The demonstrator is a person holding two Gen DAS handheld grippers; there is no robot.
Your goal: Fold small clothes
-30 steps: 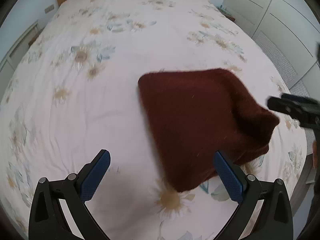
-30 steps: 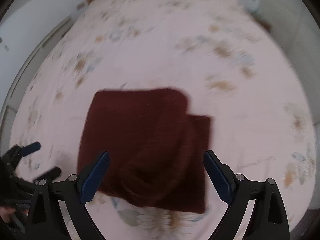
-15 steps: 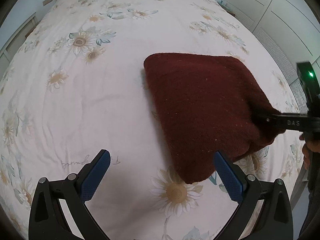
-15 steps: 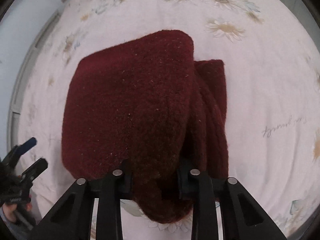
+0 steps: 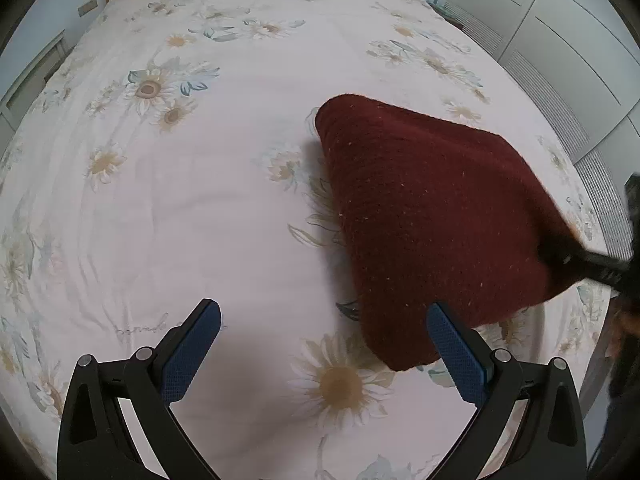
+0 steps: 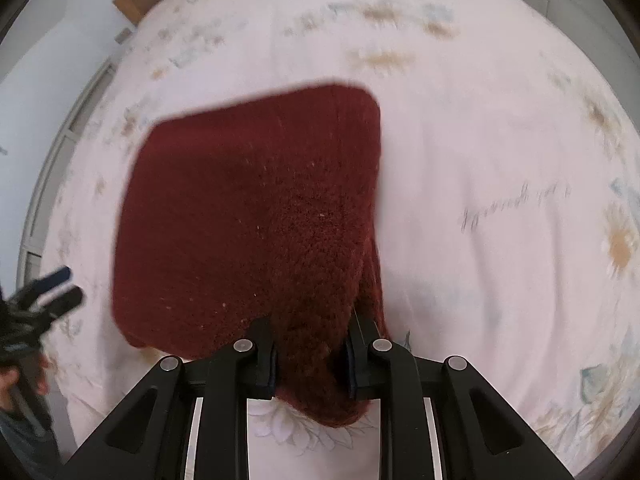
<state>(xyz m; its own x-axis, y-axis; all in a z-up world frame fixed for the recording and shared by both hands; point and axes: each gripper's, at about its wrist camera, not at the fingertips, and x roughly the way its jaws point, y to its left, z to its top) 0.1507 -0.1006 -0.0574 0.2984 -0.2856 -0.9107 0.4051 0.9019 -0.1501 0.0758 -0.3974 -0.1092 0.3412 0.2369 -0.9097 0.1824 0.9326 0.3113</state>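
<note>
The dark red knitted garment (image 6: pixel 248 216) lies on the bed (image 5: pixel 200 200), toward its near right corner as the left wrist view shows it, already folded into a thick, roughly square pad. Its near edge bunches into the right gripper (image 6: pixel 310 356). The jaws there are closing, standing only narrowly apart, and the pads press on a thick wad of knit between them. From that pinch the pad fans away across the bed, with its far corners rounded and its long run pointing away from the right jaws toward the headboard (image 6: pixel 132 0).

The fabric is a coarse, fuzzy knit, wine-coloured and flecked with pale lint. It is several layers deep, and a second fold edge shows beside the right-hand pad. In the left wrist view the corner by the right gripper (image 5: pixel 576 258) looks drawn up off the sheet, though blur makes this uncertain.

The left gripper (image 5: pixel 324 354) hangs with its blue pads wide apart and nothing between them, pointing steeply down. The garment lies ahead and to its right, with the near corner just beside the right-hand pad. The right hand is clearly the nearer one, so the next fold probably turns on where it carries that edge.
</note>
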